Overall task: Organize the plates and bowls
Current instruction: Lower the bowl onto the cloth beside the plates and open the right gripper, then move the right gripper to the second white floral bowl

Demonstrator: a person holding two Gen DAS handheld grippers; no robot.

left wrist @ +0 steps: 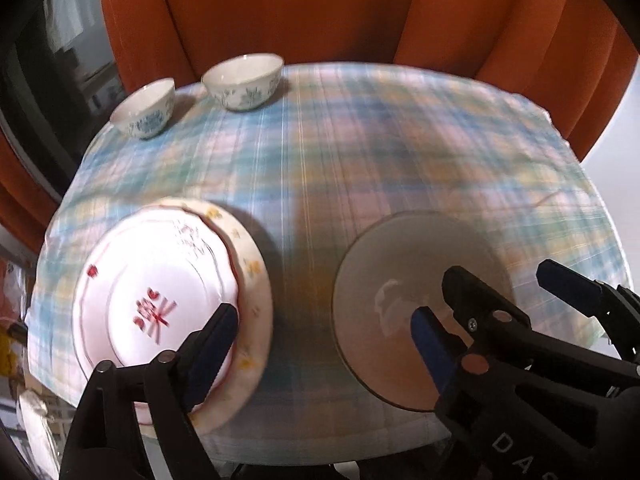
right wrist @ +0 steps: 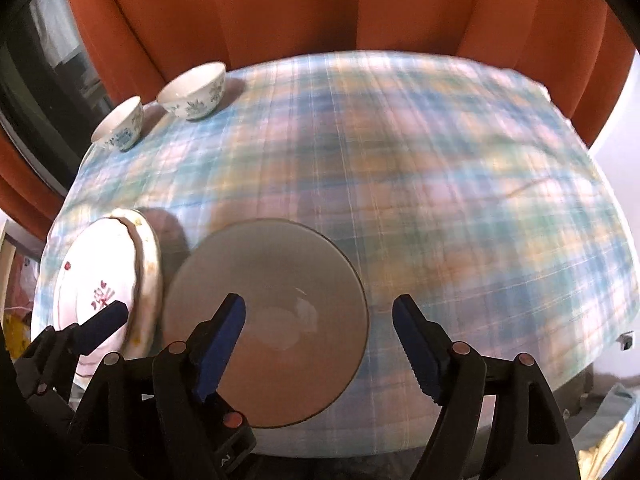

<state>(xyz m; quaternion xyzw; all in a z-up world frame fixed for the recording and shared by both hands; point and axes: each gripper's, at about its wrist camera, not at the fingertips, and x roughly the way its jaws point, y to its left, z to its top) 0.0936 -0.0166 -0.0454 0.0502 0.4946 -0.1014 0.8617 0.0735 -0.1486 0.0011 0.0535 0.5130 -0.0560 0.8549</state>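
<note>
Two stacked plates (left wrist: 160,300) sit near the bench's (left wrist: 400,140) left edge, grey bowl (right wrist: 272,320) beside them, small bowls (left wrist: 240,80) far back. Your left hand-held gripper (left wrist: 324,320) and right hand-held gripper (right wrist: 320,320) stand apart, gripping nothing — likely freed for the next pick.

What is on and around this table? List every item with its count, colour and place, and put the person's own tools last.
small bowls: two, white with blue-green pattern, upright side by side at the far left edge of the table.
stacked plates: two, a white one with red markings on a cream one with yellow flowers, near left.
grey bowl: one, plain grey, near centre, right of the plates.
tablecloth: one, pastel blue, pink and yellow plaid, covering the table.
curtain: orange, hanging behind the table.
left hand-held gripper: black with blue pads, open, between plates and grey bowl.
right hand-held gripper: same colours, open, above the grey bowl's right side.
</note>
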